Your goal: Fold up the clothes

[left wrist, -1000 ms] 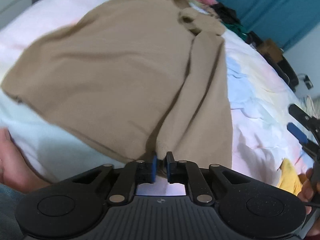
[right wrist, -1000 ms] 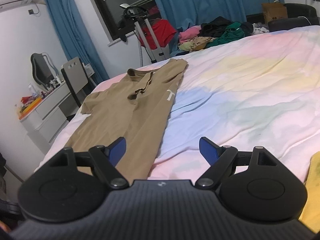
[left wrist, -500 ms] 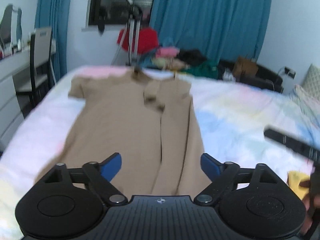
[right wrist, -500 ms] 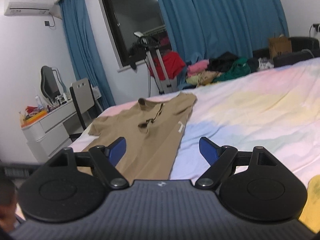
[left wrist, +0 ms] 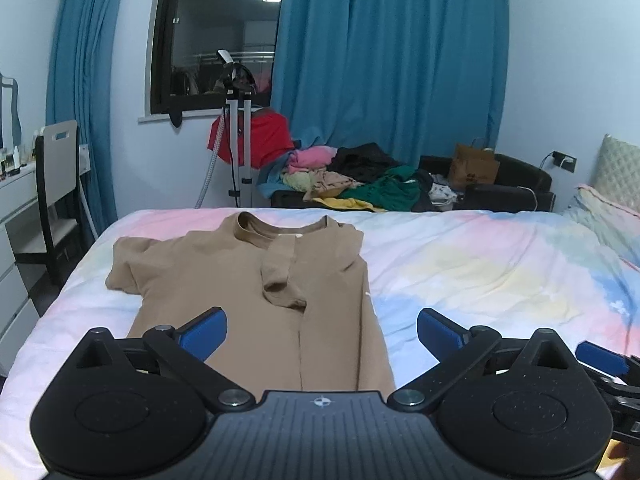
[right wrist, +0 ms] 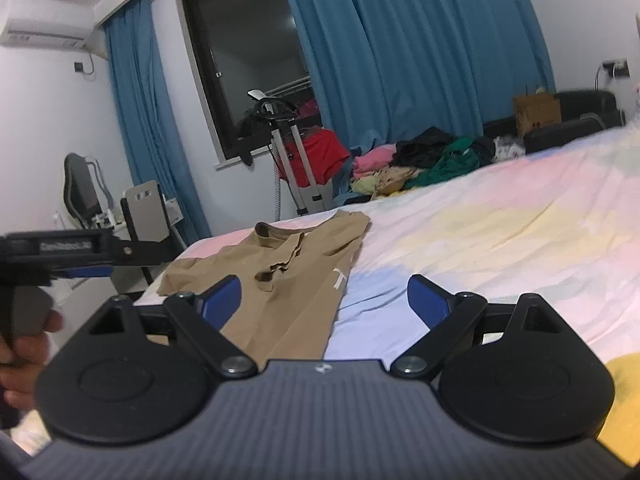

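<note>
The bed carries the tan shirt flat near its foot, one side folded over — a white tag on the fold, its print unreadable. Over the shirt's hem, the left gripper and right gripper both opening wide, nothing between them.

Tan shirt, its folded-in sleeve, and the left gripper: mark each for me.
tan shirt (left wrist: pixel 208 276), left wrist view, flat body panel.
folded-in sleeve (left wrist: pixel 280 276), left wrist view, sleeve middle.
left gripper (left wrist: pixel 322 328), left wrist view, between fingertips.
</note>
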`<state>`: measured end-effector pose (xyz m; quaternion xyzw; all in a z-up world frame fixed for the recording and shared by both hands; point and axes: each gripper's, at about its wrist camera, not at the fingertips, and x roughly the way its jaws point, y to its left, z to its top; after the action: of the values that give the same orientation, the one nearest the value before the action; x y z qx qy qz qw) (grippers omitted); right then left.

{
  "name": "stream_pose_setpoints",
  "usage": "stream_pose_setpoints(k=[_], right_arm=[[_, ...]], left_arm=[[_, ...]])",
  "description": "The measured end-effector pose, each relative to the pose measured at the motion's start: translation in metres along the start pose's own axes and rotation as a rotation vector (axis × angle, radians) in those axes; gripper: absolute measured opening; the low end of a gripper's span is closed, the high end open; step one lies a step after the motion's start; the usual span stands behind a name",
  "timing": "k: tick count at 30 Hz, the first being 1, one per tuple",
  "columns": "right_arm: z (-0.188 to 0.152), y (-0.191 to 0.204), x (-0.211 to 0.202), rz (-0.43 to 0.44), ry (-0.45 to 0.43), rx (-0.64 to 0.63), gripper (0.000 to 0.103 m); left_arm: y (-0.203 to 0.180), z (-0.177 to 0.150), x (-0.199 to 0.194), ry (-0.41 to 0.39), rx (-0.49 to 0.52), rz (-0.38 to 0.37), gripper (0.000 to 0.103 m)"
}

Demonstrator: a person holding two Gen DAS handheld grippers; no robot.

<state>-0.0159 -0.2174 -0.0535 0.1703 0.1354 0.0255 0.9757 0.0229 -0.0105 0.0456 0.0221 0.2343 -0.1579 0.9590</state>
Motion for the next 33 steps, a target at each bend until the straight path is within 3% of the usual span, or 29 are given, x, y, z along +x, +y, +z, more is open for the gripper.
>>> stream_pose_setpoints(k=[4,6,8,10,11,14,15,18,22,25,33], right_arm=[[0.022,0.003,0.038,0.047,0.094,0.021,0.092],[0.036,0.009,0.072,0.095,0.115,0.017,0.087],[0.049,0.014,0.108,0.142,0.118,0.021,0.072],[0.06,0.019,0.145,0.188,0.122,0.021,0.071],[0.062,0.021,0.168,0.204,0.133,0.003,0.062],[0.061,0.031,0.249,0.189,0.196,-0.131,0.036],[0.058,0.036,0.273,0.18,0.216,-0.218,0.034],[0.043,0.048,0.337,0.165,0.252,-0.474,0.034],[0.023,0.052,0.408,0.195,0.393,-0.605,0.032],[0.008,0.06,0.438,0.217,0.466,-0.695,0.031],[0.02,0.119,0.488,0.301,0.439,-0.689,0.032]], left_arm=[[0.016,-0.005,0.015,0.023,-0.016,-0.002,0.102],[0.025,-0.007,0.02,-0.003,0.01,0.014,0.102],[0.035,-0.013,0.024,-0.031,0.029,0.034,0.102],[0.047,-0.019,0.033,-0.037,0.007,0.039,0.102],[0.054,-0.021,0.038,-0.037,-0.012,0.04,0.102],[0.073,-0.032,0.055,-0.028,-0.055,0.046,0.102],[0.078,-0.035,0.061,-0.024,-0.059,0.053,0.102],[0.096,-0.042,0.08,0.004,-0.105,0.067,0.102],[0.119,-0.046,0.103,0.036,-0.18,0.08,0.102],[0.135,-0.047,0.114,0.043,-0.228,0.085,0.102],[0.162,-0.049,0.116,0.023,-0.291,0.13,0.102]])
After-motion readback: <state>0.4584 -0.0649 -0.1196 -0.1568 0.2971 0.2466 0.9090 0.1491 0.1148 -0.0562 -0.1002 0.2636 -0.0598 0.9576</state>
